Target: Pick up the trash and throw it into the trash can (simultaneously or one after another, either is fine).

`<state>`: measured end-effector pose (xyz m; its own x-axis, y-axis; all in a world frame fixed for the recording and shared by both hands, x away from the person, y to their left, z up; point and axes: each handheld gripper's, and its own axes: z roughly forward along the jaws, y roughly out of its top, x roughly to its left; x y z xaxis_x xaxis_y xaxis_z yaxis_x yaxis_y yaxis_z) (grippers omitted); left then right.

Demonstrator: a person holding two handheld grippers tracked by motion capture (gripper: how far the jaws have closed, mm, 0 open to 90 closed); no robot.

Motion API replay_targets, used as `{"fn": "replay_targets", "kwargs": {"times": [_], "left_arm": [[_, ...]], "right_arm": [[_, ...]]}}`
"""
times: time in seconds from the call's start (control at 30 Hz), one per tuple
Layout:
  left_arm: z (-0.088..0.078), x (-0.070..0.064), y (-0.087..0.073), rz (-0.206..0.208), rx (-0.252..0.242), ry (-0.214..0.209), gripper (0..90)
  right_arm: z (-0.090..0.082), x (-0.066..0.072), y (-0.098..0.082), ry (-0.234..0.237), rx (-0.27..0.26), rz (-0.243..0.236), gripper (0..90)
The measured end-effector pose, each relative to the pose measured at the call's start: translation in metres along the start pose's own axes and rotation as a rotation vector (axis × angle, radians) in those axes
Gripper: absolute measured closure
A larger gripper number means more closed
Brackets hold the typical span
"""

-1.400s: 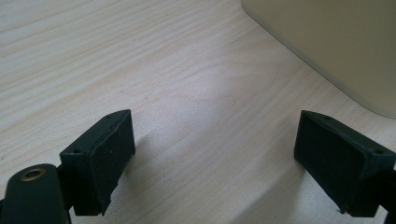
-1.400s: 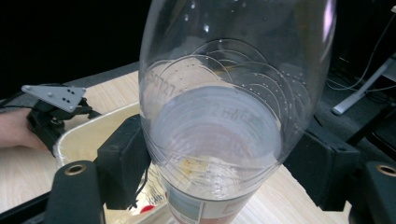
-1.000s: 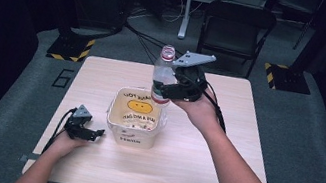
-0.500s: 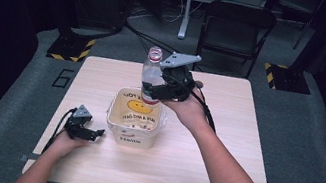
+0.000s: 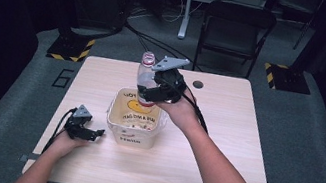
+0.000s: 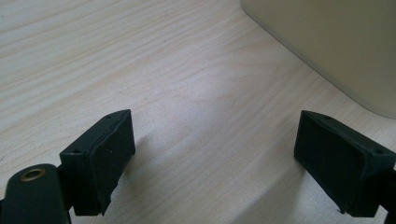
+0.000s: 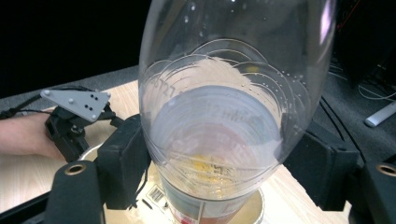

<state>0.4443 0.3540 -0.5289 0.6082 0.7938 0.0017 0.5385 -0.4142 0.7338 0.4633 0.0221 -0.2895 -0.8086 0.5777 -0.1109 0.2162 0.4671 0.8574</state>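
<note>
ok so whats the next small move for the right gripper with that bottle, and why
Probably lower it a little further, straight down. The right gripper is shut on the clear bottle, upright above the open tub, its base not yet resting inside. The left gripper lies open on the table beside the tub, out of the way.

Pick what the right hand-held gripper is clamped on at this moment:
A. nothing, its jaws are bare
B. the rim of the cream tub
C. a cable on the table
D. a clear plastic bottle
D: the right hand-held gripper has its jaws pressed on both sides of the clear plastic bottle, holding it upright above the tub; the high view shows the bottle's cap standing above the gripper.
</note>
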Motion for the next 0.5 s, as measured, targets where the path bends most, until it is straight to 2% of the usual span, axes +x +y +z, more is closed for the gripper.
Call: {"fn": "replay_targets", "kwargs": {"times": [0.27,0.5], "left_arm": [[0.0,0.0,0.0,0.0,-0.001,0.0,12.1],[0.0,0.0,0.0,0.002,0.002,-0.001,12.1]], "right_arm": [[0.014,0.005,-0.002,0.002,0.008,-0.019,25.6],[0.028,0.005,-0.009,0.003,0.024,0.004,25.6]]}}
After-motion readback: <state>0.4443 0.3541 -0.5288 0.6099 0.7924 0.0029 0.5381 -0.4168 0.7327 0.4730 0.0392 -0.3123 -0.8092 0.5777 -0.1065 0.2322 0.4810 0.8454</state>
